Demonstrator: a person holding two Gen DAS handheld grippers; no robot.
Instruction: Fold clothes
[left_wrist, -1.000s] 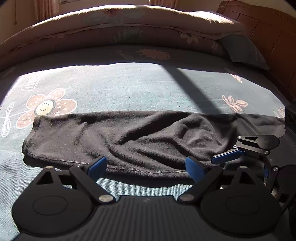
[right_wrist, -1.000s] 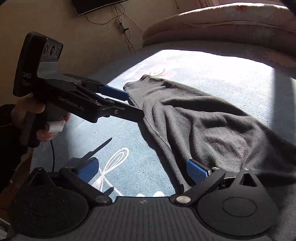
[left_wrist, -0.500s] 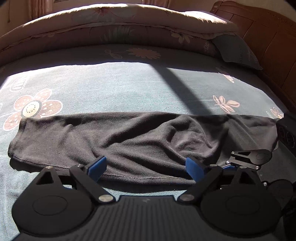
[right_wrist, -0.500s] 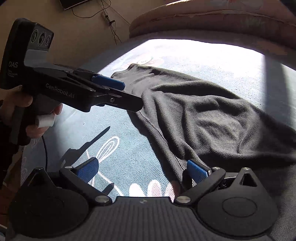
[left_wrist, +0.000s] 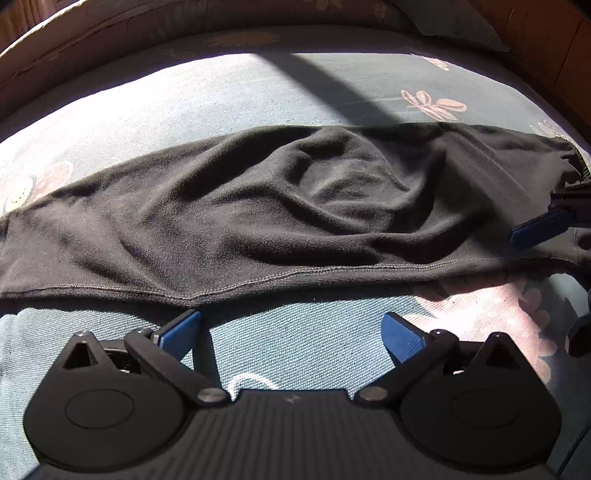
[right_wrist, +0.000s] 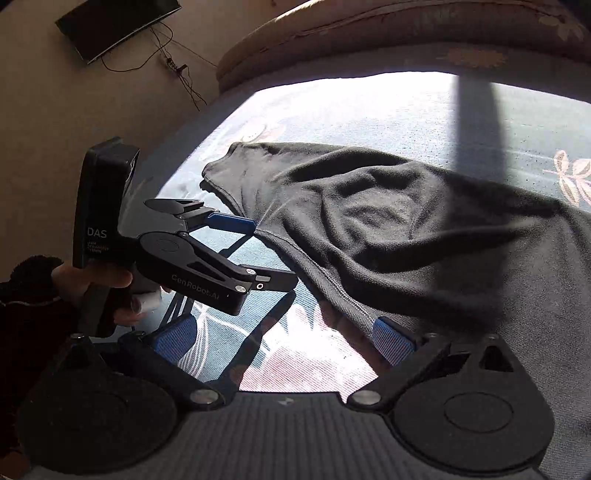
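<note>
A black garment, folded into a long strip, lies across the teal flowered bedspread; it also shows in the right wrist view. My left gripper is open and empty, just in front of the garment's near hem. From the right wrist view the left gripper hovers low by the hem, jaws apart. My right gripper is open, its right pad at the hem near the garment's right end. A blue pad of the right gripper shows at the left wrist view's right edge.
A rolled quilt lies along the far side of the bed. A wooden headboard stands at the right. A wall-mounted screen with hanging cables is beyond the bed. A person's hand holds the left gripper.
Both grippers have dropped lower and closer to the bedspread. The left gripper has pulled back slightly, so its pads now sit just short of the hem. Both stay open.
</note>
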